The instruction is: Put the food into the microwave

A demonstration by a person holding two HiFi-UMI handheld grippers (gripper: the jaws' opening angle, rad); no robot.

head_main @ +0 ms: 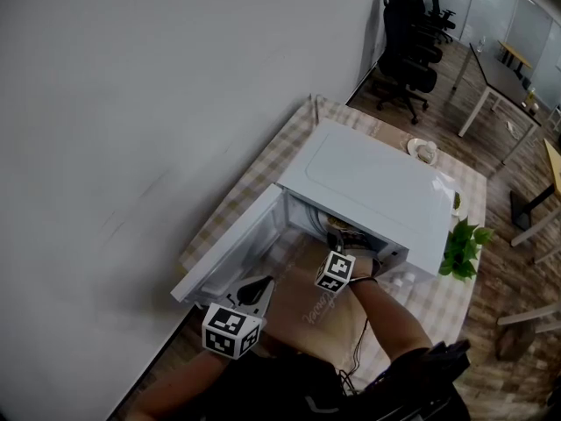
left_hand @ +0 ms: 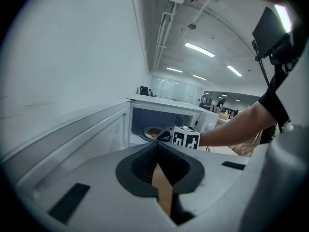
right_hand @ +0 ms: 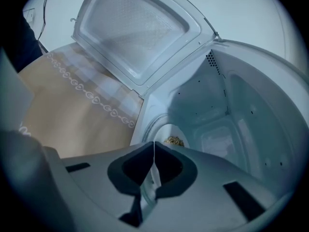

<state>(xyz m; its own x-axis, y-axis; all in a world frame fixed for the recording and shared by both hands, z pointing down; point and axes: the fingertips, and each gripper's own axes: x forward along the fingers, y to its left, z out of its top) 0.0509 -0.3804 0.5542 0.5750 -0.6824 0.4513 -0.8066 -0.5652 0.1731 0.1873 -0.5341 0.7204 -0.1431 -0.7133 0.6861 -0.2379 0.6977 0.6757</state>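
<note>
A white microwave point(head_main: 368, 187) stands on the table with its door point(head_main: 232, 253) swung wide to the left. Inside it, on the turntable, lies a plate of food point(right_hand: 174, 140), which also shows in the left gripper view point(left_hand: 153, 131). My right gripper point(right_hand: 154, 144) is at the mouth of the cavity, just in front of the plate, its jaws shut with the tips meeting and nothing between them. In the head view it point(head_main: 340, 251) reaches in from below. My left gripper point(left_hand: 157, 146) is shut and empty, hanging near the door's outer edge point(head_main: 263, 283).
A tan mat point(right_hand: 72, 110) lies on the checked tablecloth point(head_main: 438, 296) before the microwave. A green plant point(head_main: 463, 246) stands at its right, and another plate point(head_main: 422, 151) lies behind it. A wall runs along the left. Office chairs point(head_main: 410, 46) stand far back.
</note>
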